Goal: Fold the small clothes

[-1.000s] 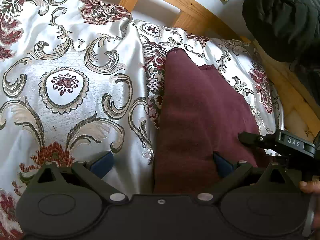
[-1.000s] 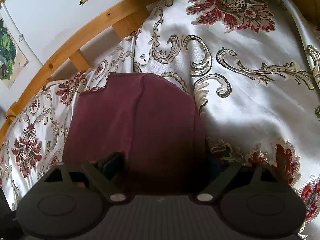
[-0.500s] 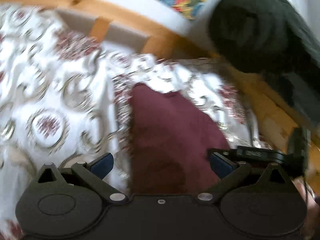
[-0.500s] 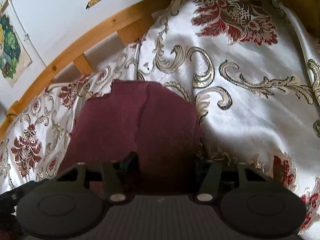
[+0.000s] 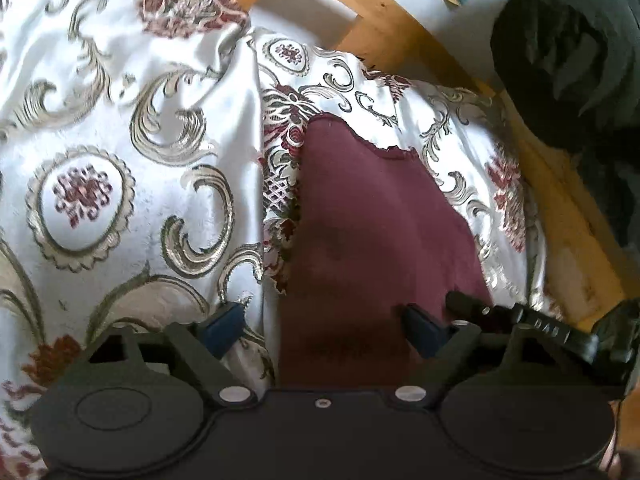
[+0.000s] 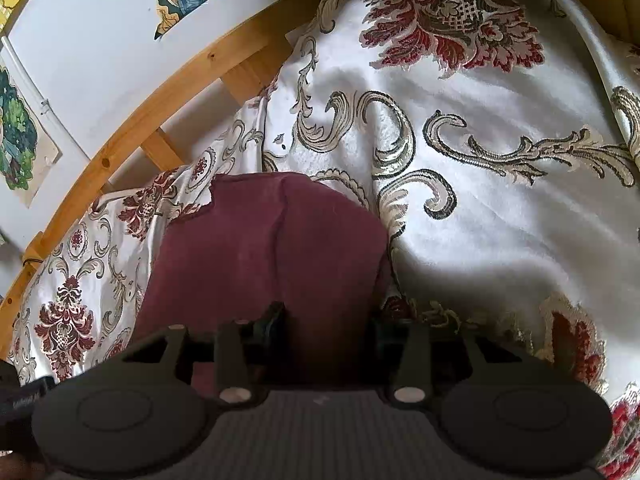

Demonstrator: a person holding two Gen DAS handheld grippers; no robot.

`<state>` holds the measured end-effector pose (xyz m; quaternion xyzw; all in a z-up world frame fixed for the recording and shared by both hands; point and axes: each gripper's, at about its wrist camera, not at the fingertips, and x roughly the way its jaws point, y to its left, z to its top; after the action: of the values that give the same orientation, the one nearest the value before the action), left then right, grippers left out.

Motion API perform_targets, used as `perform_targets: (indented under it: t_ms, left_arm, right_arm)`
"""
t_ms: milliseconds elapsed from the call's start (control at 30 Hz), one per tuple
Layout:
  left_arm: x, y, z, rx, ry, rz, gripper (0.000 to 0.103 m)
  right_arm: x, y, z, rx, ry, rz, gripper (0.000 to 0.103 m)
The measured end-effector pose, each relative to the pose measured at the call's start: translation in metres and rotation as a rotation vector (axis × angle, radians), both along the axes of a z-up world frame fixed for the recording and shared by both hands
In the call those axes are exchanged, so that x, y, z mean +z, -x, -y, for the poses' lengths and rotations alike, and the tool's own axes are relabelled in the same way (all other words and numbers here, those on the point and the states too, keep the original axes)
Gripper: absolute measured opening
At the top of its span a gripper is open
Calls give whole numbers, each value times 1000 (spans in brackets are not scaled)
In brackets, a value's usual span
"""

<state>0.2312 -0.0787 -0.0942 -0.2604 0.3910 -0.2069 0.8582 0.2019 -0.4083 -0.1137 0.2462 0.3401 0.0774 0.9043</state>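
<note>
A maroon garment lies folded and flat on a white floral bedspread. My left gripper straddles its near left edge, jaws closing. One pad is over the bedspread, the other over the cloth, and neither presses. In the right wrist view the maroon garment fills the gap of my right gripper. Its jaws are closing on the near right corner, and a crease runs up from the left pad. The right gripper's finger also shows at the left view's right edge.
A wooden bed rail runs behind the bedspread against a white wall with colourful pictures. A black bundle of fabric sits at the far right past the rail. Open bedspread stretches to the right of the garment.
My right gripper's jaws have narrowed onto the garment's near corner. My left gripper's jaws have started to narrow, and its view swung aside and came back.
</note>
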Motion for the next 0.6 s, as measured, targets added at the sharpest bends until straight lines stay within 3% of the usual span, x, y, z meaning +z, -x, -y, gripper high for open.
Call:
perform_targets:
  t_ms: [67, 333, 467, 600]
  left_arm:
    - [0, -1, -1, -17, 32, 14, 75]
    - [19, 6, 13, -100, -33, 175, 77]
    - [9, -1, 15, -89, -61, 72, 77]
    - [-6, -7, 4, -51, 14, -7, 78]
  right_arm:
    - [-1, 0, 1, -3, -9, -2, 52]
    - [-2, 0, 1, -4, -10, -1, 52]
    - [-2, 0, 0, -6, -7, -1, 53]
    - [-3, 0, -1, -4, -5, 1, 55]
